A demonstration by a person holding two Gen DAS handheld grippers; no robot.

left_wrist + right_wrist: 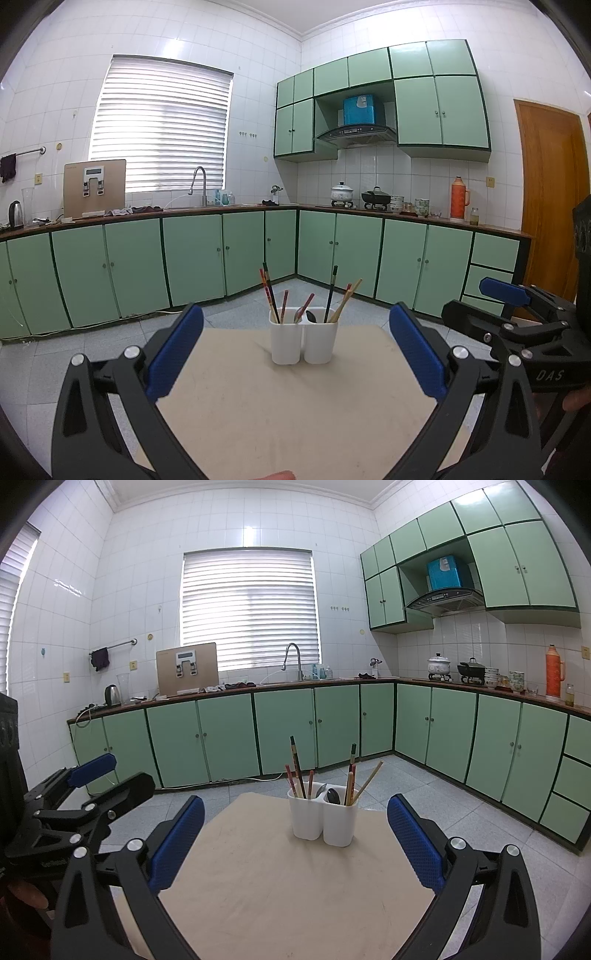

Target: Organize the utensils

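A white two-compartment utensil holder stands near the far edge of a beige table. Several chopsticks and spoons stand in both compartments. My left gripper is open and empty, held above the table short of the holder. My right gripper is open and empty too, beside the left one, and it also shows at the right of the left wrist view.
Green base cabinets and a counter with a sink faucet, kettle, pots and an orange thermos line the far walls. Grey tiled floor surrounds the table. A wooden door is at the right.
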